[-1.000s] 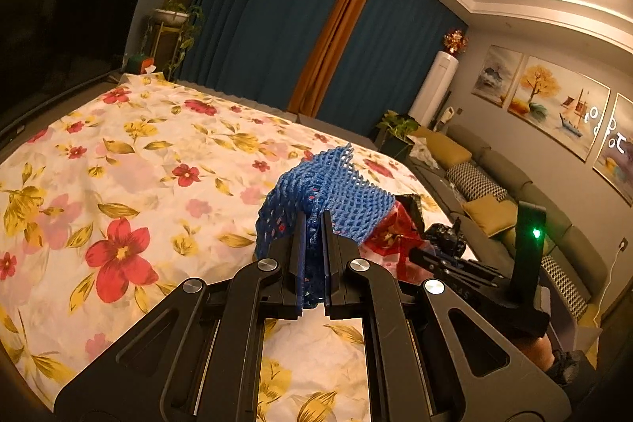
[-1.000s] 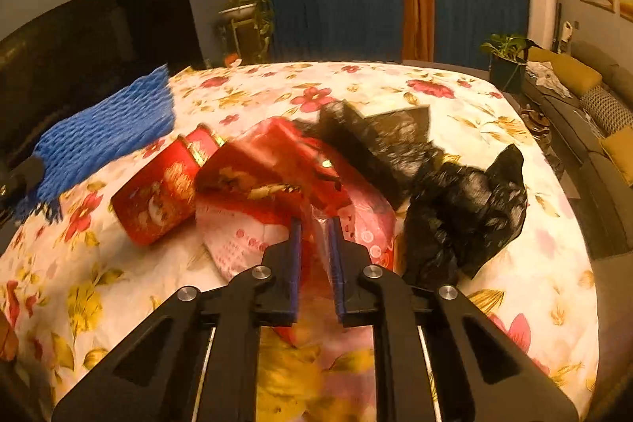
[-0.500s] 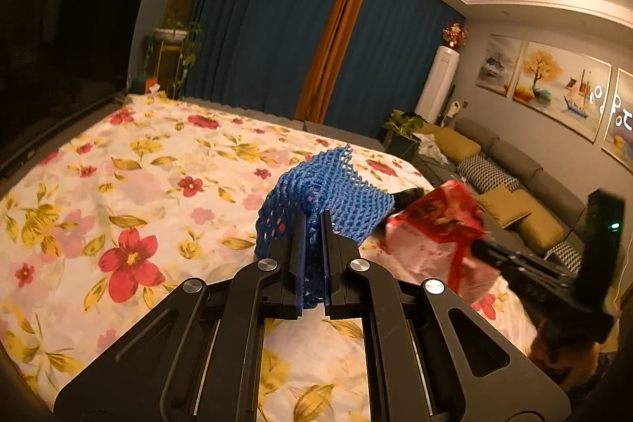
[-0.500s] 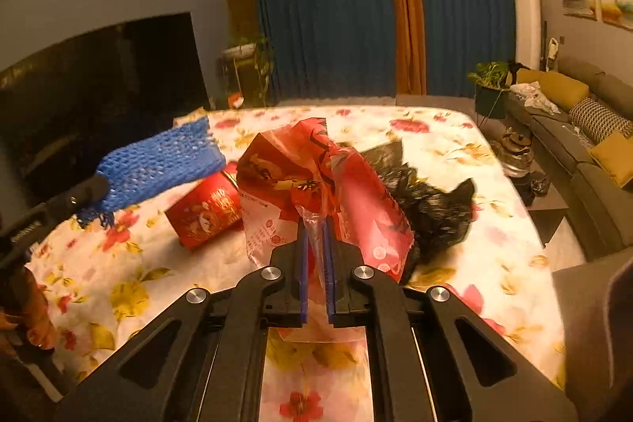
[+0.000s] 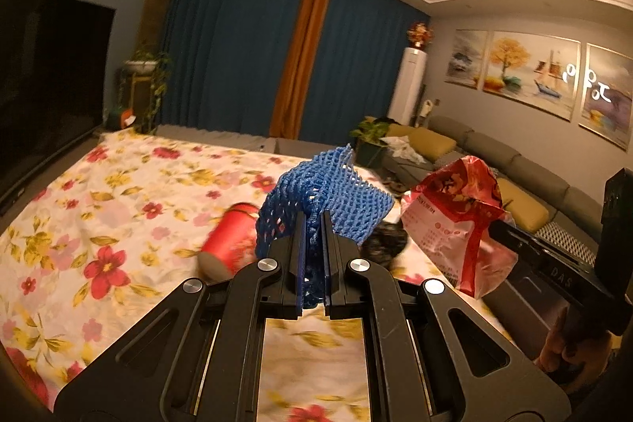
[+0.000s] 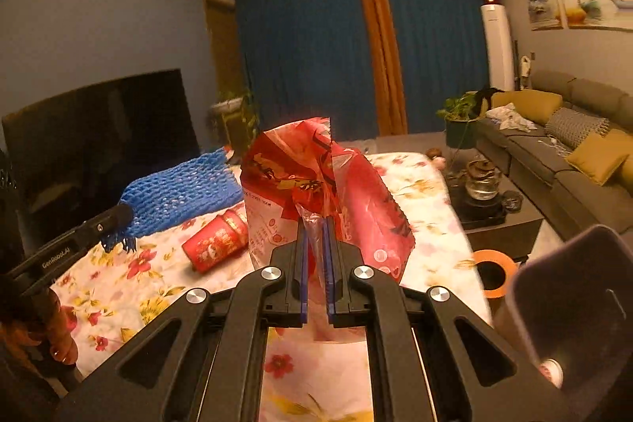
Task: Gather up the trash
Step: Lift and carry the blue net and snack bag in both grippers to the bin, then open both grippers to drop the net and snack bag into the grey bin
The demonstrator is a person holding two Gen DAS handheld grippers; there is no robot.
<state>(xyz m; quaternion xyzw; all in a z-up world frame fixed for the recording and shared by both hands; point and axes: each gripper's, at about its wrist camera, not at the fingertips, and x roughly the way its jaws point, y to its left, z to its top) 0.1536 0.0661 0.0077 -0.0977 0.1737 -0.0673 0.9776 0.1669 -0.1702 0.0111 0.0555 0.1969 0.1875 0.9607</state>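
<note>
1. Floral cloth (image 5: 99, 208), white with red and yellow flowers, covers the one large surface below both grippers; every piece of trash is on it or held above it.
2. One dark bin (image 6: 573, 307) shows at the lower right of the right wrist view. In my judgement it is the drop point, so each load should hang over its mouth before the jaws part.
3. One red and white plastic snack bag (image 6: 316, 192) is lifted clear of the cloth, pinched by a thin fold in the right gripper (image 6: 315, 256), whose jaws are clamped. Carry it gently; that fold may slip.
4. One blue foam fruit net (image 5: 320, 200) is clamped in the closed left gripper (image 5: 312, 256), also raised.
5. One crumpled black plastic bag (image 5: 383, 244) lies on the cloth, mostly hidden by the net.
6. One red can (image 6: 215, 242) lies on its side on the cloth, uncollected.
</note>
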